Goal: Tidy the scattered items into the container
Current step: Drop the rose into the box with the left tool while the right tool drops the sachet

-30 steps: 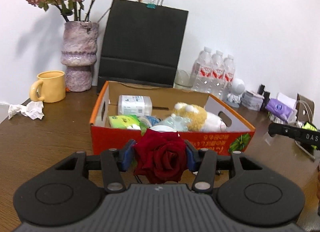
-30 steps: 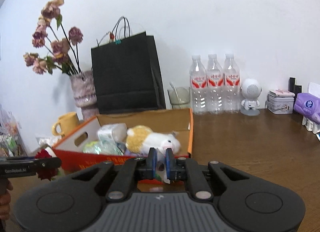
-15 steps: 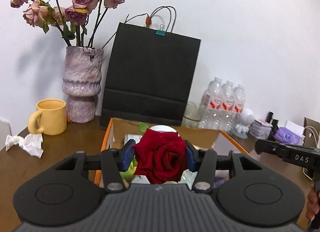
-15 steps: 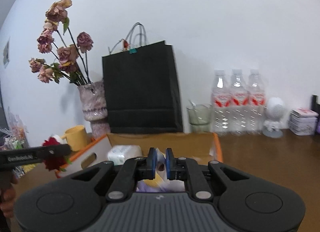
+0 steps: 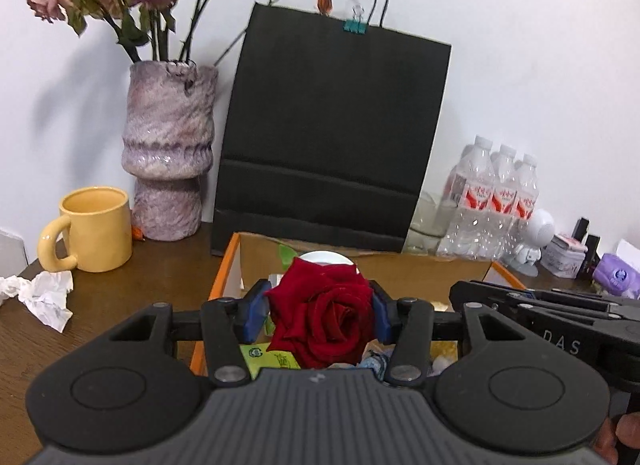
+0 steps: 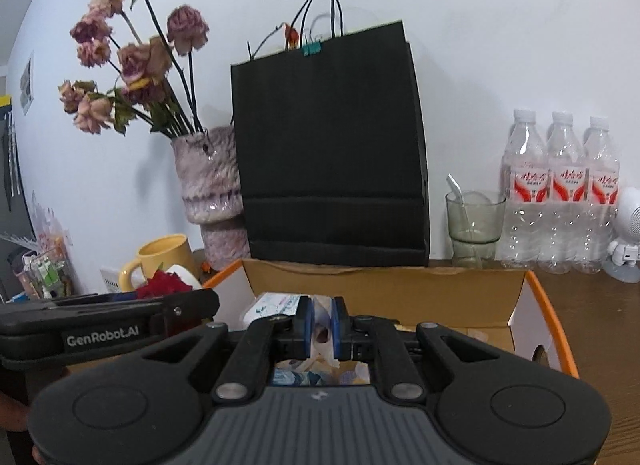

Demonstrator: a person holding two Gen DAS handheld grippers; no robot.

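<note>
My left gripper (image 5: 318, 315) is shut on a dark red rose (image 5: 322, 319) and holds it above the near left part of the orange cardboard box (image 5: 224, 277). The rose also shows in the right wrist view (image 6: 164, 283). My right gripper (image 6: 320, 329) is shut on a crumpled white wrapper (image 6: 320, 335) above the box (image 6: 540, 305). The box holds a tissue pack (image 6: 274, 305), a green packet (image 5: 268, 357) and other items, mostly hidden behind the grippers.
A black paper bag (image 5: 332, 145) stands right behind the box. A purple vase (image 5: 168, 153) of dried roses, a yellow mug (image 5: 94, 229) and crumpled tissue (image 5: 44, 297) are at the left. A glass (image 6: 474, 221), water bottles (image 6: 560, 193) and a white figurine (image 5: 536, 237) are at the right.
Both grippers have risen and moved forward over the box, each still holding its item. The box now lies under the fingers, and the bag looms closer.
</note>
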